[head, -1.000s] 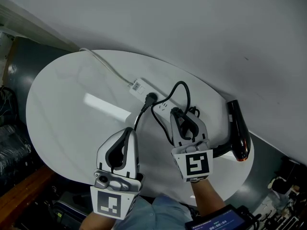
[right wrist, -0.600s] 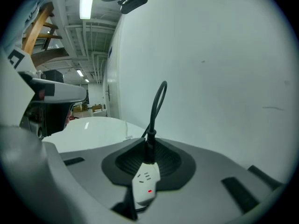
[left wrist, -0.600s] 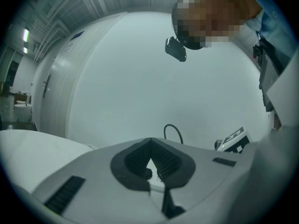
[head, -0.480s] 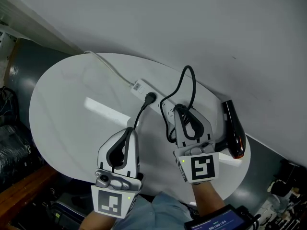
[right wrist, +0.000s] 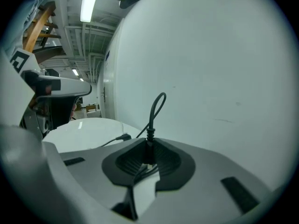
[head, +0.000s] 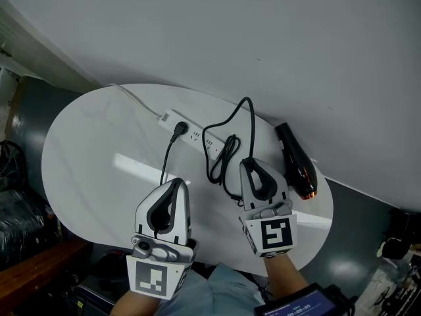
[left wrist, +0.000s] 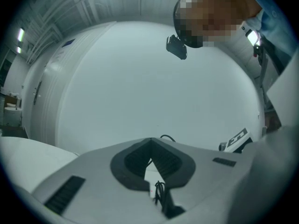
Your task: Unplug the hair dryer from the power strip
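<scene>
White table [head: 85, 157]: R gripper [head: 253, 165] closing on dryer plug [right wrist: 149, 136], L gripper [head: 175, 183] clenched

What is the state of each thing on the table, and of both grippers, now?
right gripper: fingers closing on the hair dryer plug
hair dryer plug: out of the power strip
power strip: flat on the table, one plug in
second plug: plugged in
hair dryer: lying on the table
left gripper: fingers shut on the second plug's cable

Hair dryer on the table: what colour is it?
The hair dryer is black, with a glossy orange-red end; it shows best in the head view.
</scene>
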A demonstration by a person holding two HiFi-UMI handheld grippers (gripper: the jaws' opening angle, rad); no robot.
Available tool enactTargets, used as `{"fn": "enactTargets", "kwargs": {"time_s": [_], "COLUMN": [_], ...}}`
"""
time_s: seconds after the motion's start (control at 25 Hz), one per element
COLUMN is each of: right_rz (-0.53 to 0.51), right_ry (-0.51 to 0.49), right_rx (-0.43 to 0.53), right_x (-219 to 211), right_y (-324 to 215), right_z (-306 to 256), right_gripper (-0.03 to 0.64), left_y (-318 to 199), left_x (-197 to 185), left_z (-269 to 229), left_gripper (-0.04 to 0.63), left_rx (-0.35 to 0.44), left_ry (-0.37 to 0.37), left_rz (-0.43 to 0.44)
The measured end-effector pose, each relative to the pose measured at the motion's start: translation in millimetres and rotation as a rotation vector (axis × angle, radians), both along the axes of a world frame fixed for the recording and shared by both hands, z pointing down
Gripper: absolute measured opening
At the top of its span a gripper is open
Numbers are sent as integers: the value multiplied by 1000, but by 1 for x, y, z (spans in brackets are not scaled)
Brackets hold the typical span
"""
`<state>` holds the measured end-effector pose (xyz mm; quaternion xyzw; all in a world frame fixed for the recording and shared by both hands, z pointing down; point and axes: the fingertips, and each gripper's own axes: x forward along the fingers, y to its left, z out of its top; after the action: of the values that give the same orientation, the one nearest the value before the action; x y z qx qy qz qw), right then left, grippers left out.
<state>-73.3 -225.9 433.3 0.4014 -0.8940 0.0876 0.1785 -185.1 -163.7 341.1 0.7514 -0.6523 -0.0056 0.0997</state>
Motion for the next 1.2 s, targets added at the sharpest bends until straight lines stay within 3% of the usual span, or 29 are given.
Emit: {"fn": "enactTargets", "kwargs": {"time_s": [0.16, 0.32, 0.48, 0.6, 0.88, 1.2], "right_rz": [40, 63, 79, 77, 61, -40], "right_ry": [-4, -7, 0, -18, -86, -219], "right_rx": [-74, -132, -148, -138, 9, 255], "right_x": [30, 52, 73, 81, 95, 67], "right_y": [27, 49, 63, 66, 69, 80], "right_z": [15, 24, 29, 23, -44, -150], "right_gripper": [49, 49, 75, 115, 115, 90], "left_y": [9, 21, 32, 32, 50, 64], "left_x": [24, 49, 74, 84, 101, 84], "left_z": [-10, -8, -9, -19, -69, -110], "left_gripper": [-2, -2, -2, -2, -2, -2], "left_rx": [28, -4, -3, 51, 172, 285], "left_ry": [-26, -23, -29, -63, -82, -117], "left_rz": [44, 79, 107, 129, 103, 17]}}
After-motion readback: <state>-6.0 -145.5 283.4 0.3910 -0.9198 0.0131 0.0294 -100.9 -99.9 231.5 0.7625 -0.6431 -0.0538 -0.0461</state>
